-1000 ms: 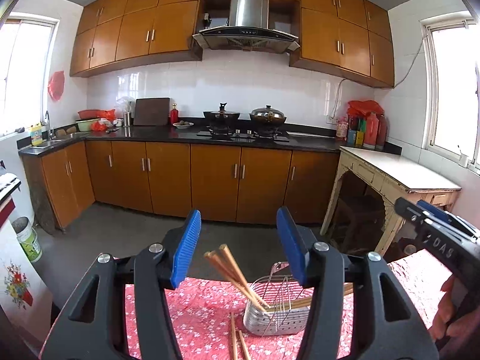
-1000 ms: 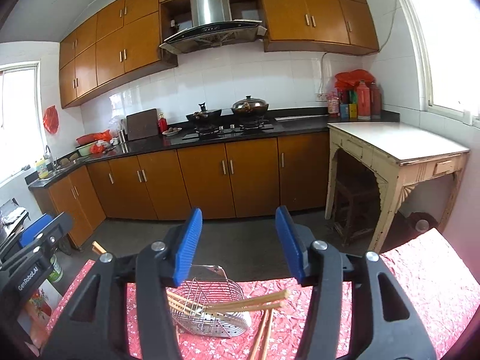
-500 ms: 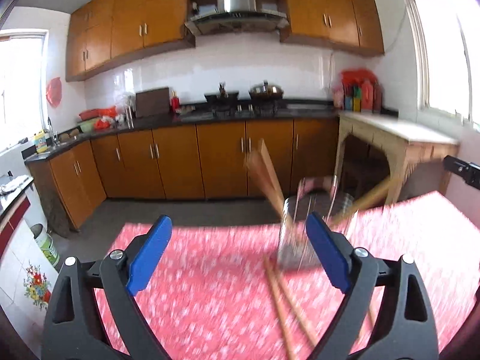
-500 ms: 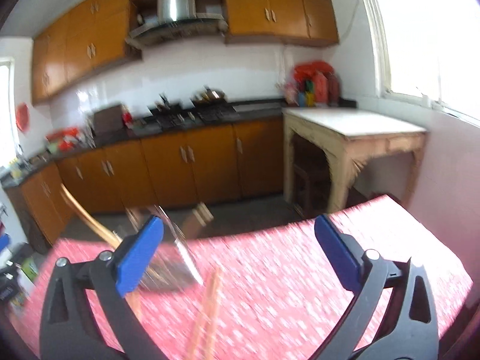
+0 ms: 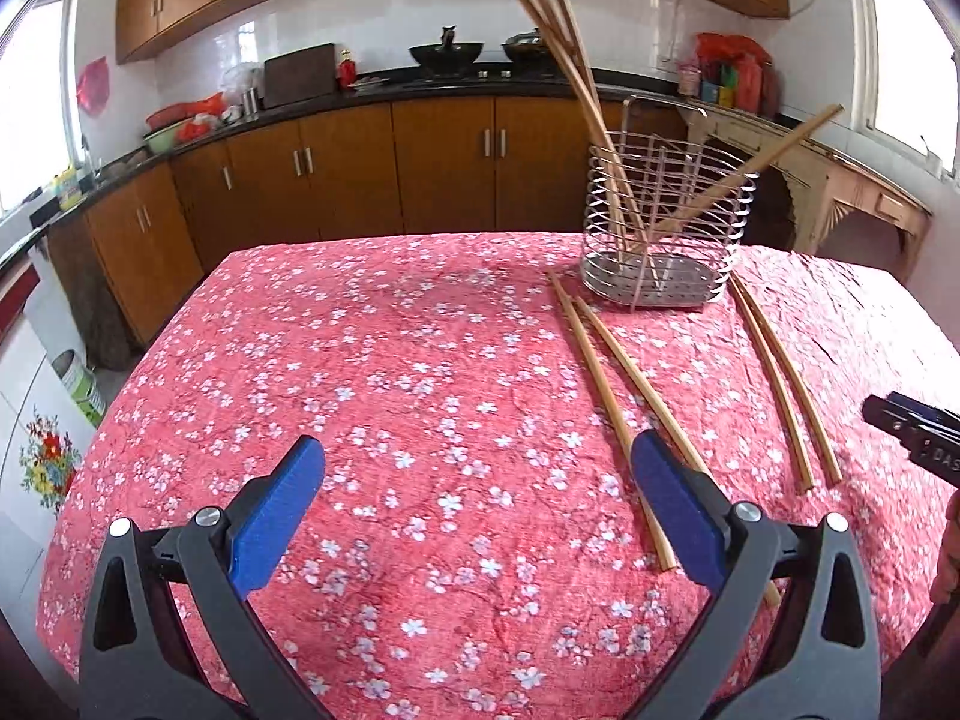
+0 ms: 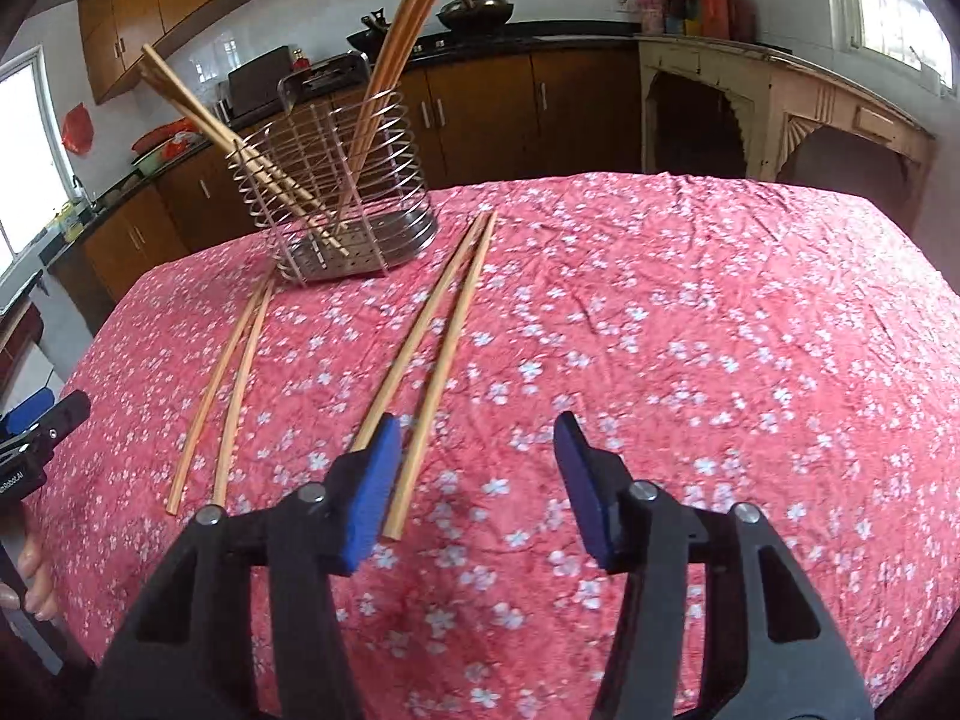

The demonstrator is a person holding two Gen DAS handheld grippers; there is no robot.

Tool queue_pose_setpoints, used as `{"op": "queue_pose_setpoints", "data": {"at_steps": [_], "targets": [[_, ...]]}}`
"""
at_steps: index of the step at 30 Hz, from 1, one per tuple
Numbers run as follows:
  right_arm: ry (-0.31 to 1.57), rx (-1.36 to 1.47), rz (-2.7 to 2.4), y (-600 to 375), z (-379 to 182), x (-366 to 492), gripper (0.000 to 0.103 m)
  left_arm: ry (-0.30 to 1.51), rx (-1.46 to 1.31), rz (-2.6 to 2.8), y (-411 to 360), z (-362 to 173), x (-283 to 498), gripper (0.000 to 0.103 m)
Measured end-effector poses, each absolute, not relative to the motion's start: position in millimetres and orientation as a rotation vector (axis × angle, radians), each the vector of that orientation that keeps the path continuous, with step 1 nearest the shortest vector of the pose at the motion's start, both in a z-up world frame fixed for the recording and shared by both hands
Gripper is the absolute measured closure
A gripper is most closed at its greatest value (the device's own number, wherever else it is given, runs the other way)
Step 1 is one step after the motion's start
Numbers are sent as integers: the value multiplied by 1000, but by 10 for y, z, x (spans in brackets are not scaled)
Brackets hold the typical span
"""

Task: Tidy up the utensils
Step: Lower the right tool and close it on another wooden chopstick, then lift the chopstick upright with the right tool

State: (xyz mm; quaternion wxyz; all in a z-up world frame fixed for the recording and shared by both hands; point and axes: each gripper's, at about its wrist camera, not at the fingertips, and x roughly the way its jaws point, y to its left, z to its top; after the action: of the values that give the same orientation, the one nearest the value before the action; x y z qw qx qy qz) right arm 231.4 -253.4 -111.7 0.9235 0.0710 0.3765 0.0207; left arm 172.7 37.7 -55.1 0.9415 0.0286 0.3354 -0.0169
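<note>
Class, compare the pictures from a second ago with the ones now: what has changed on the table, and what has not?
Both grippers dropped toward the tablecloth. The left gripper has just been opening, the right gripper closing; nothing lies between either's jaws. The wire holder and four loose chopsticks stayed put.

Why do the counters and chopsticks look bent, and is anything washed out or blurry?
Left wrist view: the fisheye lens bows the counter and the loose chopsticks; the window is blown out white; the tablecloth is sharp. Right wrist view: the same bending shows on its chopsticks, the window glares, and the corners go dark.
</note>
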Motion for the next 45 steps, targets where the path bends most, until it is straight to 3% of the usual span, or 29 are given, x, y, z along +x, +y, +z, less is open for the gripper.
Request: {"op": "queue_pose_setpoints", "data": {"at_steps": [4, 6, 10, 12, 13, 16, 20, 22, 36, 40, 45], "targets": [[809, 113, 53, -2296, -1183, 2443, 59, 703, 92, -75, 217, -597, 1719, 3], [831, 93, 47, -2226, -1227, 2512, 60, 726, 118, -83, 112, -637, 1731, 10], [875, 60, 31, -2170, -1335, 2623, 67, 805, 117, -96, -12, -790, 1838, 28], [873, 67, 26, -2209, -1332, 2613, 87, 846, 105, -106, -57, -867, 1896, 39], [873, 70, 13, -2245, -1333, 2620, 93, 870, 99, -115, -88, -905, 1930, 45], [886, 143, 0, -2436, -1323, 2644, 95, 909, 81, -130, -160, -989, 2000, 57], [889, 172, -4, -2547, -1321, 2697, 95, 924, 90, -111, -250, -1046, 2071, 90], [887, 162, -23, -2601, -1317, 2738, 95, 928, 82, -91, -220, -1060, 2139, 96], [864, 194, -165, -3339, -1329, 2858, 93, 894, 2, -37, 744, -1144, 2439, 94], [853, 162, -177, -3279, -1341, 2808, 92, 888, -3, -50, 816, -1160, 2377, 78], [850, 182, -168, -3316, -1342, 2808, 92, 890, 0, -38, 797, -1112, 2387, 77]]}}
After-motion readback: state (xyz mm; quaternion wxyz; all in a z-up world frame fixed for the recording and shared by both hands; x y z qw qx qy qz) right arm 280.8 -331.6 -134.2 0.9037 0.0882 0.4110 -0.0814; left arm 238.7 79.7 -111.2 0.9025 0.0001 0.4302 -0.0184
